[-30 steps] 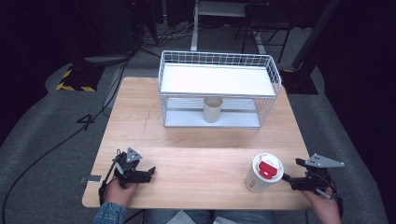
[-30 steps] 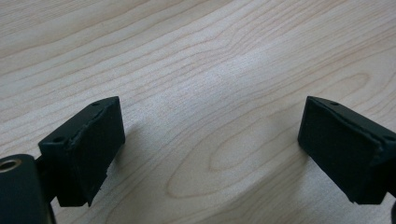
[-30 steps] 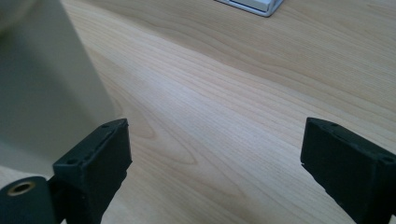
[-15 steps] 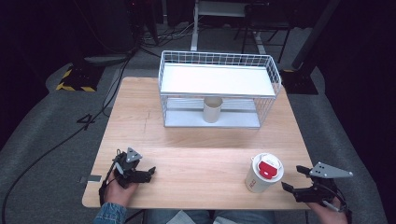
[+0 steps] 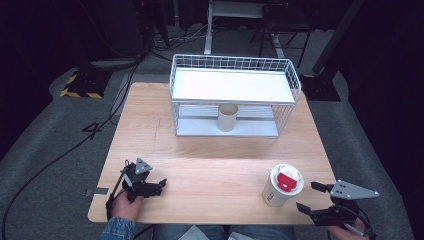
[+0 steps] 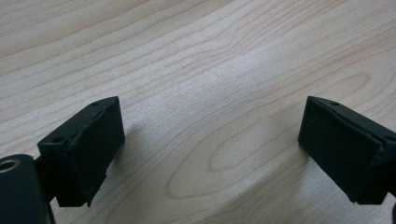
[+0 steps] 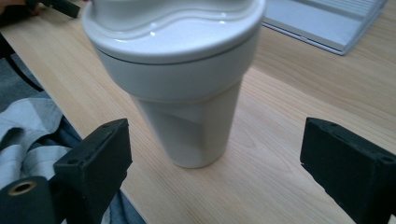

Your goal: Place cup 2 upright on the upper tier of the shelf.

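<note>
- The lidded paper cup (image 5: 281,186) stood upright near the table's (image 5: 210,150) front right corner, long axis vertical, its white lid with a red patch facing up and the narrower base on the wood.
- The right gripper (image 5: 314,197) hovered just right of the cup, off the table's edge, jaws spread and apart from it; its own view showed the cup (image 7: 187,88) ahead between the jaws, untouched.
- The left gripper (image 5: 161,185) rested near the front left corner, well apart from the cup, jaws spread over bare wood.
- A wire basket (image 5: 290,80) sheltered a small open cup (image 5: 227,117) at the far side.

Black hand-held gripper (image 5: 161,186) w/ grey plate, denim sleeve (image 5: 117,228).
</note>
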The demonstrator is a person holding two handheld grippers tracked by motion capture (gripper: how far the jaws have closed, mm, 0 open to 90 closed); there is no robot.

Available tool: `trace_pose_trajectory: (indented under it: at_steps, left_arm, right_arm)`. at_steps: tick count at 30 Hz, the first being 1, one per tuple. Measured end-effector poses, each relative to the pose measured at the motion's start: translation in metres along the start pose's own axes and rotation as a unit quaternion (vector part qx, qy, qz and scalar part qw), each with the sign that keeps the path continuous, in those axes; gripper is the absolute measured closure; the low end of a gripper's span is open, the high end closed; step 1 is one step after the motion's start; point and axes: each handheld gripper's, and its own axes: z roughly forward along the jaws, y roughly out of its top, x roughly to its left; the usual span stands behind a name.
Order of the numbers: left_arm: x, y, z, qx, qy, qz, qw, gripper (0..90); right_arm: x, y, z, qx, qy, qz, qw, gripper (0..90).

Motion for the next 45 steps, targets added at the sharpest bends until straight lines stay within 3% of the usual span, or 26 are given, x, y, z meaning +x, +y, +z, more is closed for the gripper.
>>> trace_pose_trajectory:
  at_steps: [5, 7, 20, 30, 40, 45]
  left_arm:
    - [0.001, 0.000, 0.000, 0.003, 0.000, 0.001, 1.0000, 6.1]
    - [0.000, 0.001, 0.002, 0.009, 0.001, 0.002, 1.0000, 0.1]
    - [0.000, 0.001, 0.002, 0.009, 0.001, 0.003, 1.0000, 0.1]
    - [0.000, 0.001, 0.002, 0.009, 0.001, 0.003, 1.0000, 0.0]
    - [0.000, 0.001, 0.002, 0.009, 0.001, 0.003, 1.0000, 0.1]
    - [0.000, 0.001, 0.002, 0.009, 0.001, 0.003, 1.0000, 0.1]
  right_arm:
    - [0.004, 0.001, 0.009, -0.001, 0.009, 0.002, 1.0000, 8.3]
    - [0.006, 0.001, 0.013, -0.002, 0.014, 0.003, 0.9999, 7.7]
    - [0.011, 0.004, 0.040, -0.005, 0.029, -0.002, 0.9996, 4.9]
    - [0.010, 0.004, 0.065, -0.017, 0.022, 0.002, 0.9996, 5.1]
    - [0.012, 0.003, 0.071, -0.041, 0.015, 0.017, 0.9989, 8.5]
    - [0.013, 0.002, 0.070, -0.046, 0.010, 0.012, 0.9988, 9.8]
